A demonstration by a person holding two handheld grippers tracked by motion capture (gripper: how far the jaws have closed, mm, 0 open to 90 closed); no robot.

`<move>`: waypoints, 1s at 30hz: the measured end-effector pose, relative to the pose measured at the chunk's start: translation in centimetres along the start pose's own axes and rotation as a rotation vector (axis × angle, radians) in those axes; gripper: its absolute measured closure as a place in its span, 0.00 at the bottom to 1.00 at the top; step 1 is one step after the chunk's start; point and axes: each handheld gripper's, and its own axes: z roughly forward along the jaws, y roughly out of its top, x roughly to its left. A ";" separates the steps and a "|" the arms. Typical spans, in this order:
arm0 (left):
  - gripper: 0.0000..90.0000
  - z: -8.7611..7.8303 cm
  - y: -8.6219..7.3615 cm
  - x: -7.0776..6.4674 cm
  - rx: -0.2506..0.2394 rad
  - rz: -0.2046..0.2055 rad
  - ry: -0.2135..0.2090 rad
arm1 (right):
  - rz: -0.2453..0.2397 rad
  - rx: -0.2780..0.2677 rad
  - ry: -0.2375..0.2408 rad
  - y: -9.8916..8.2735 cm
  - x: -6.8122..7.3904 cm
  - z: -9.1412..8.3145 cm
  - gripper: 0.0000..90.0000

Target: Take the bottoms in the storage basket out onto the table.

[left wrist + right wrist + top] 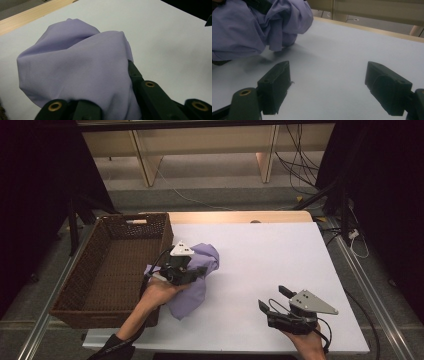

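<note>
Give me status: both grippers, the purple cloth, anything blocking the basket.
Left gripper shut on purple cloth, bunched beside wicker basket. Right gripper open, nothing between jaws, over white table. Nothing between cloth and basket.

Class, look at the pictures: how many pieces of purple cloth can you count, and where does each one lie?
1. The purple cloth lies bunched on the white table beside the wicker basket, clamped in the left gripper. Its folds might hide another.

The cloth (pixel 197 270) is plain lavender, unpatterned. The basket (pixel 107 265) at 9 o'clock is dark brown woven wicker. The tabletop (pixel 280 260) is plain white with a light wood edge at 12 o'clock. Both grippers, left gripper (pixel 192 272) and right gripper (pixel 274 299), are black with grey plates.
</note>
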 end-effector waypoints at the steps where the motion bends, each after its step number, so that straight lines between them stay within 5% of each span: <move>1: 0.86 0.1 -0.1 0.0 -0.003 -0.006 -0.003 | -0.002 0.001 0.000 0.0 0.0 0.0 0.24; 30: 0.86 1.3 -0.2 -0.9 0.008 0.020 -0.031 | -0.003 0.001 0.000 0.0 0.0 0.0 0.24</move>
